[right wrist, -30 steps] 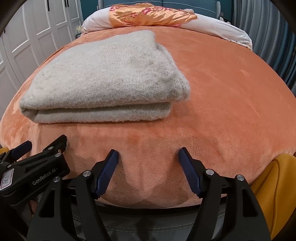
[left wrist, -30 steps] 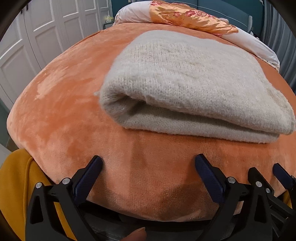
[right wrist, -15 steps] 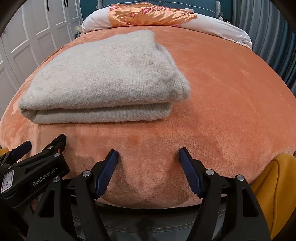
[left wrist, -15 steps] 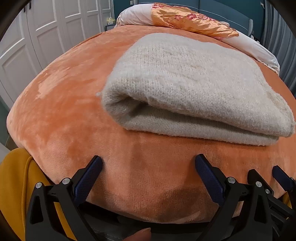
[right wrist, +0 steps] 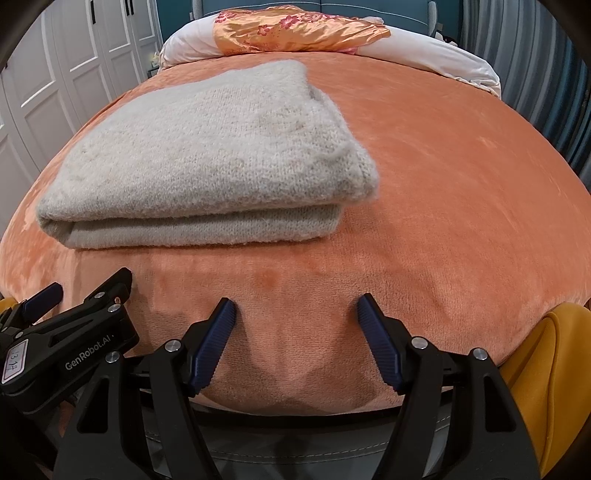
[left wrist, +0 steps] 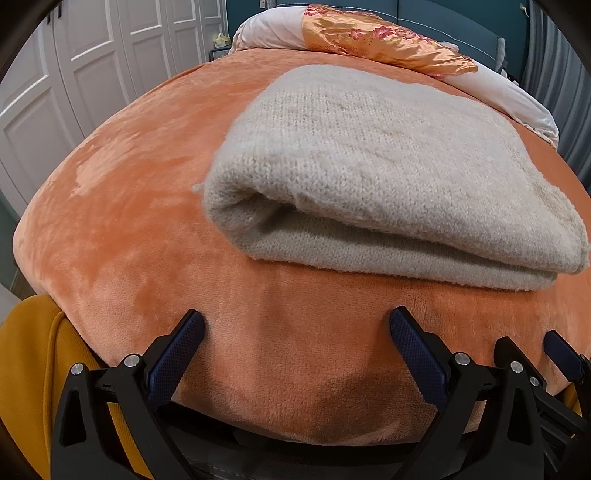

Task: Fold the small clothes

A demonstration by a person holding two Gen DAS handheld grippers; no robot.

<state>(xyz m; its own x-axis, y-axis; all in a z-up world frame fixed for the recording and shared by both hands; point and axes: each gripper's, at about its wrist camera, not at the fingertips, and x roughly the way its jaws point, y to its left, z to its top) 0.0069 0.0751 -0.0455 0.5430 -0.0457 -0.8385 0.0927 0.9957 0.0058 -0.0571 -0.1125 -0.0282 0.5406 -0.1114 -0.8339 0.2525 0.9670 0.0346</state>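
Bed w/ an orange plush blanket (left wrist: 129,206) fills both views, running back to a white pillow (right wrist: 424,55) at the head w/ an orange flowered satin cloth (right wrist: 295,33) draped over it. White panelled closet doors (left wrist: 92,66) on the left, grey curtain (right wrist: 535,74) on the right.

Grey-cream knit sweater (left wrist: 369,158) lies folded in a neat rectangle on the blanket, approx mid-bed, two thick layers showing at the near edge, rounded fold at its left end. In the right wrist view it sits left of centre (right wrist: 207,162).

Left gripper (left wrist: 297,347) hangs over the near edge of the bed, jaws spread wide, nothing btwn them, well short of the sweater. Right gripper (right wrist: 297,336) is just beside it, also spread w/ only blanket behind the gap, not touching the sweater. Blue ribbed pads (right wrist: 214,343) are bare. Mustard-yellow sleeve (left wrist: 29,369) at the lower corners.
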